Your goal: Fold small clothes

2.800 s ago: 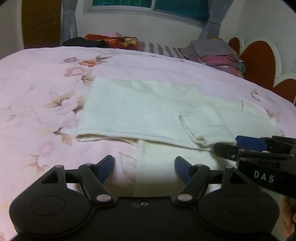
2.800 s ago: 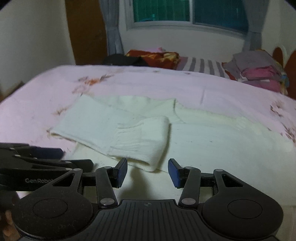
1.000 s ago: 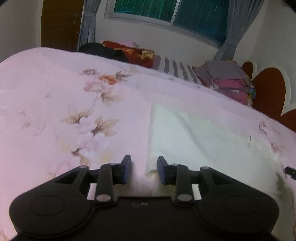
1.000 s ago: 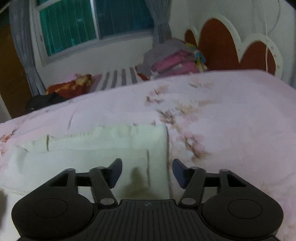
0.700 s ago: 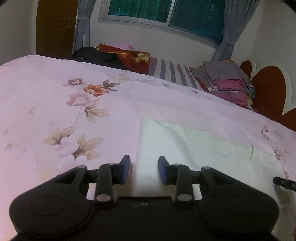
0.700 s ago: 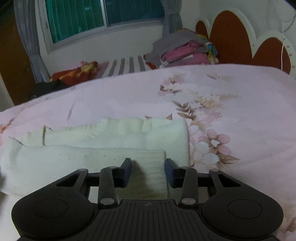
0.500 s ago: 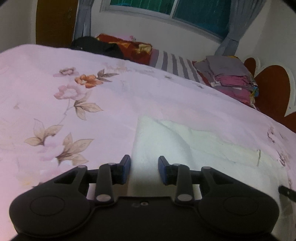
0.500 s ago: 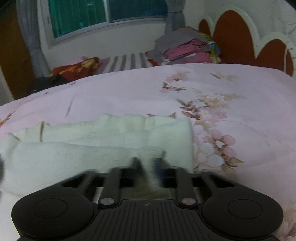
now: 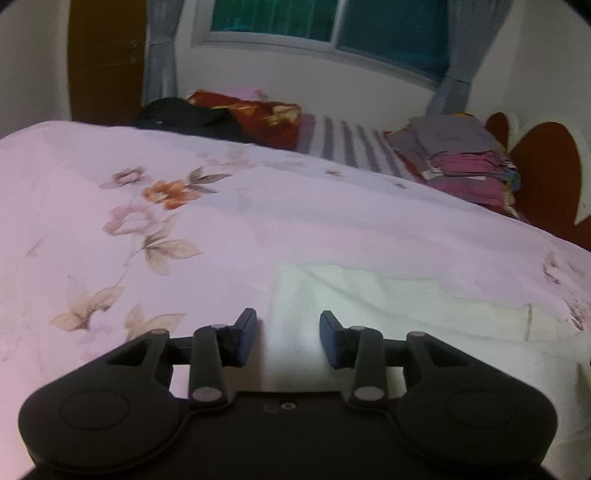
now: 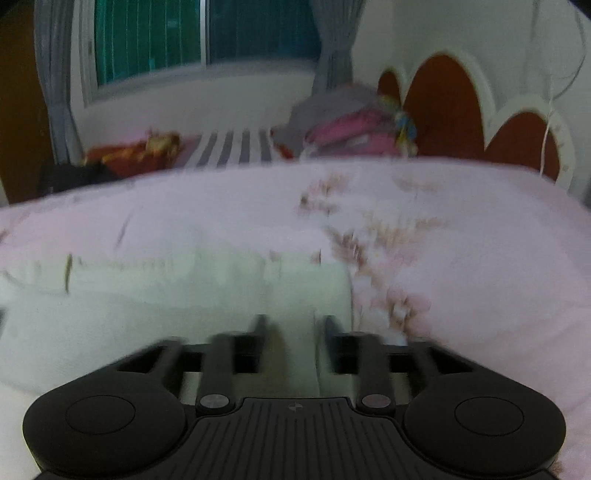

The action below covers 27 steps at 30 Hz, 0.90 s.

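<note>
White garment [image 9: 388, 306] | pink floral bedspread [image 9: 184, 229] | window [image 9: 325, 33] behind

The garment [image 9: 388, 306] was cream-white; the bedspread [image 9: 110, 206] pale pink with brown and orange flowers; the pillow [image 9: 354, 147] grey-striped; the headboard [image 10: 443, 107] reddish-brown, edged white.

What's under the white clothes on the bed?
The white garment lies on the pink flowery bedspread, which shows all around it. What is directly beneath its folded layers is covered.
</note>
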Motion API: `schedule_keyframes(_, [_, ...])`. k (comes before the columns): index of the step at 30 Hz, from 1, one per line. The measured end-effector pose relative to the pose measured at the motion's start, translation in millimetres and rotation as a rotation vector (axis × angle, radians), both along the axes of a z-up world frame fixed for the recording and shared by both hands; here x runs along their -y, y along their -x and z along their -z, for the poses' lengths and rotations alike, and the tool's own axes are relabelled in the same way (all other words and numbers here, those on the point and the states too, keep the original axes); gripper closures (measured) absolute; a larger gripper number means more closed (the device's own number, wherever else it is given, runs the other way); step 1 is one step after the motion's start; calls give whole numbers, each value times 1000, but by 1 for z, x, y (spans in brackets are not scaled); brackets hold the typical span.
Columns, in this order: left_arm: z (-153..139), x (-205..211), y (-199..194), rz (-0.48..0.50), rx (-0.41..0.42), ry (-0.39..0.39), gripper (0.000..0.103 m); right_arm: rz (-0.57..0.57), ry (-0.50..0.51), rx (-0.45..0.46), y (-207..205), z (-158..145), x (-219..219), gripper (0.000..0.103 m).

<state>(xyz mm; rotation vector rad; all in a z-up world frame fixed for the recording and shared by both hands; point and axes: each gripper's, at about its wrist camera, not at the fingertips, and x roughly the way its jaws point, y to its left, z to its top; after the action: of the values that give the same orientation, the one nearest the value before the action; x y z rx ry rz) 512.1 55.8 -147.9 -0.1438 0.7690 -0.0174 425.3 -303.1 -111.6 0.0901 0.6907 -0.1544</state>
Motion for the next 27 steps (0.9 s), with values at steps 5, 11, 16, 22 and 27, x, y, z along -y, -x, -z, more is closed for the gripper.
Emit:
schedule_keyframes(5, [8,14,-8,18,-19,-17,58,-72,-25,26,-8,-12,-18,61])
schedule_keyframes(11, [23,11,-11,10,-36,-71,37,-104,-52,-68,-22,10,-25,61])
schedule_keyframes(16, [21,11,-12,14,-45,-75,37,-49,-47,-92,-22,22,-5,62])
schedule_keyframes(22, [20,14,-12,11,-52,-99,36,-39,-39,-85,-6,16,-7,62])
schedule_keyframes(27, [15,14,-10,12,-68,-114,34,-30,-38,-102,-4,14,-7,62])
